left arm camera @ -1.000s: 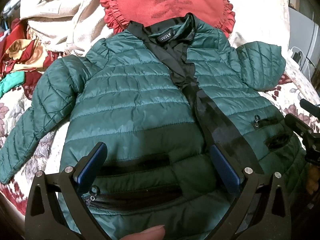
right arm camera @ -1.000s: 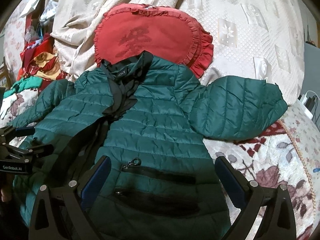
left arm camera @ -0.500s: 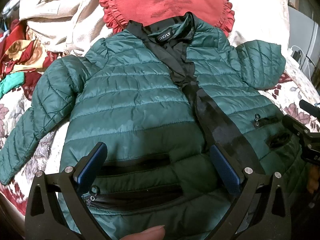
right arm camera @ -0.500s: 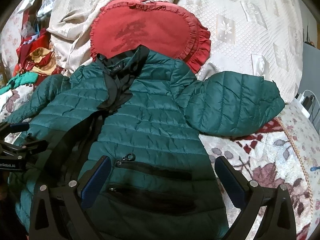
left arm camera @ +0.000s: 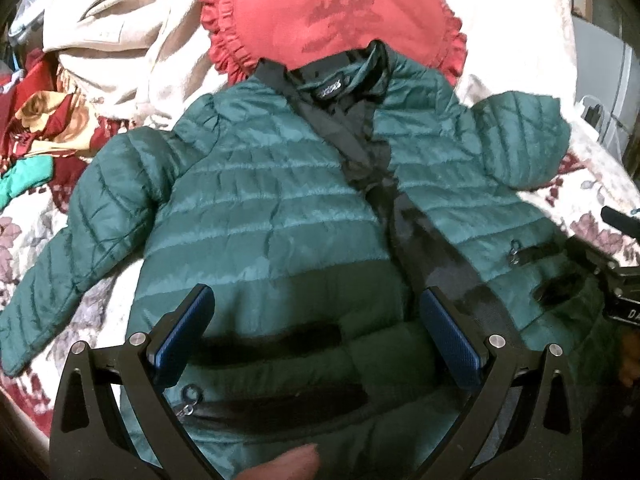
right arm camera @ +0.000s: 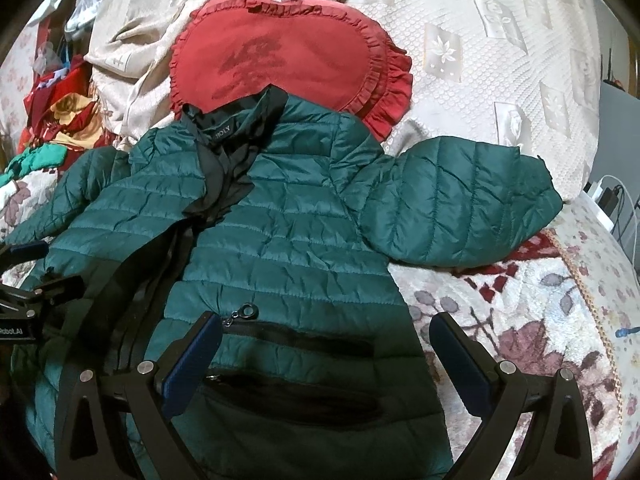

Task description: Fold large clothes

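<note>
A dark green quilted puffer jacket [left arm camera: 272, 208] with black zip trim lies front-up on the bed, collar at the far end. It also shows in the right wrist view [right arm camera: 280, 240]. Its left sleeve [left arm camera: 72, 264] lies stretched out; its right sleeve [right arm camera: 460, 208] is bent short to the right. My left gripper [left arm camera: 316, 328] is open and empty above the jacket's lower left front, by the pocket zips. My right gripper [right arm camera: 324, 360] is open and empty above the lower right front, one finger over the bedspread.
A red frilled heart cushion [right arm camera: 288, 56] lies behind the collar. Cream bedding [left arm camera: 112, 28] and a pile of red and teal cloth [left arm camera: 36, 120] sit at the left. The floral bedspread [right arm camera: 540, 320] extends right; cables and a charger [right arm camera: 604, 196] lie past its edge.
Both grippers have shifted slightly; the right view has drifted left and forward, so the jacket sits a bit more to the right. The jacket itself has not moved. Both grippers stay open.
</note>
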